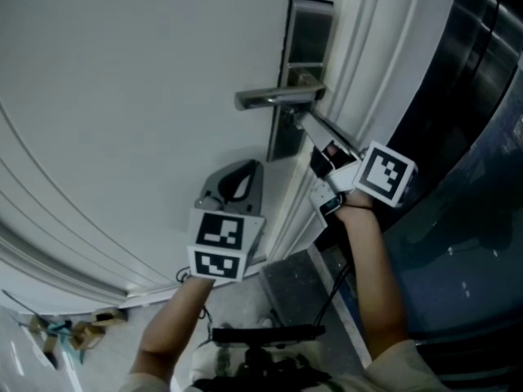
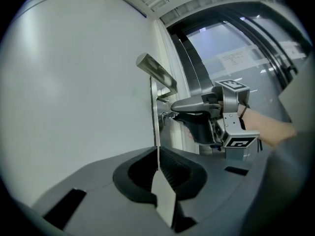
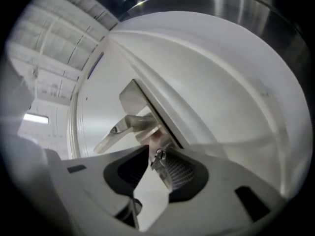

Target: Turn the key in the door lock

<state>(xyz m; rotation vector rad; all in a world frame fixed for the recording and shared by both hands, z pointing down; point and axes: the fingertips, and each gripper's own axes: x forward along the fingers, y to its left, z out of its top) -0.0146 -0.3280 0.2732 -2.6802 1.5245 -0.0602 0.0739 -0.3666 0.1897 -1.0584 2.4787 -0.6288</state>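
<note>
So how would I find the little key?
Look at the big white door, then the tall metal lock plate near its edge. Under the long lever handle, a tiny shiny key pokes out of the plate. It is far smaller than the handle above it.

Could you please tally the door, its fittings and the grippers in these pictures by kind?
Doors: 1, the white door
Lever handles: 1, the lever handle
Lock plates: 1, the lock plate
Keys: 1, the key in the lock
Grippers: 2, the left gripper and the right gripper
Total: 6
</note>
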